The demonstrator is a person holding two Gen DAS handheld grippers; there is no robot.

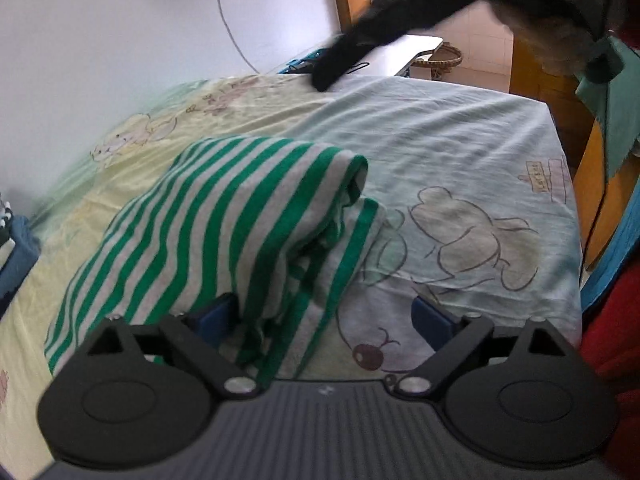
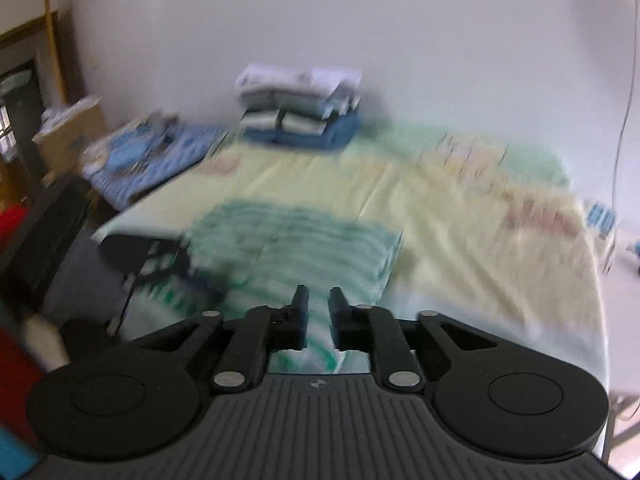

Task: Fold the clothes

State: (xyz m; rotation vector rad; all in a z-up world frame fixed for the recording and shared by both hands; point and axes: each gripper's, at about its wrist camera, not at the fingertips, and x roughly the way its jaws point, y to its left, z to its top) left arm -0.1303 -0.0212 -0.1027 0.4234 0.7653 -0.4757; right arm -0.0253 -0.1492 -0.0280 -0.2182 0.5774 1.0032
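Two grippers over bed sheet. Left gripper spread wide; striped green-and-grey garment lies bunched on sheet's yellow part, one fold draped over left blue pad, right pad clear of cloth. Right gripper nearly closed, narrow gap between fingers, striped cloth showing in that gap; view blurred, cannot tell whether it pinches fabric. Folded stack at sheet's far edge against wall.

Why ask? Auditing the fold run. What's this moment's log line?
left gripper: open, by striped shirt | right gripper: jaws narrow, grip unclear | striped shirt: bunched on bed
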